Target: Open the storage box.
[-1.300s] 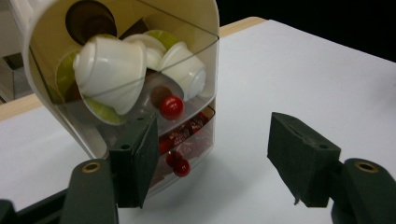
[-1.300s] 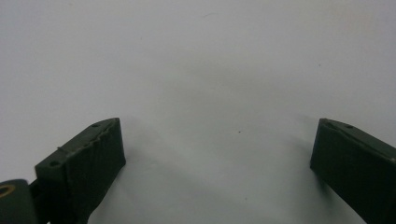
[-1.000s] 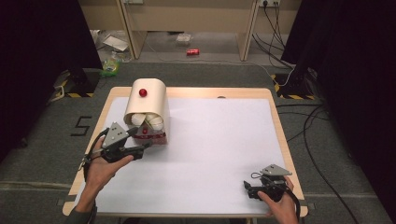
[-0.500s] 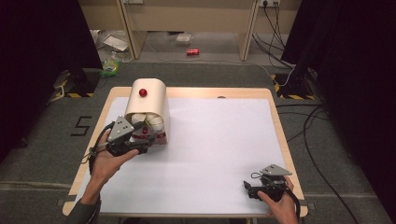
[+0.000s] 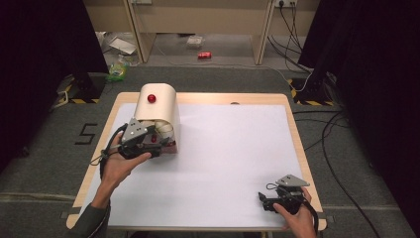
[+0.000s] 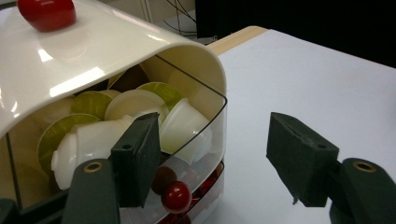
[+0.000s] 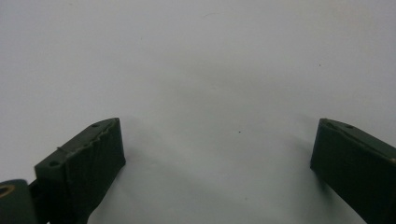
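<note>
Box: the capsule box [image 5: 157,106] looks hard, smooth, slippery and light.
Hold: pinch the small red knob [image 6: 176,197] at 6 o'clock.
Left gripper [image 6: 215,158]: half open, has just been closing, holds nothing.
Right gripper [image 7: 217,158]: wide open, holds nothing.

The high view looks forward and down from above the near edge, taking in the whole tabletop [image 5: 223,163]. The left gripper view sits very close to the dispenser [image 6: 112,60] at the far left, facing its open front; both views share it. The right gripper view looks closely down on bare tabletop at near right.
</note>
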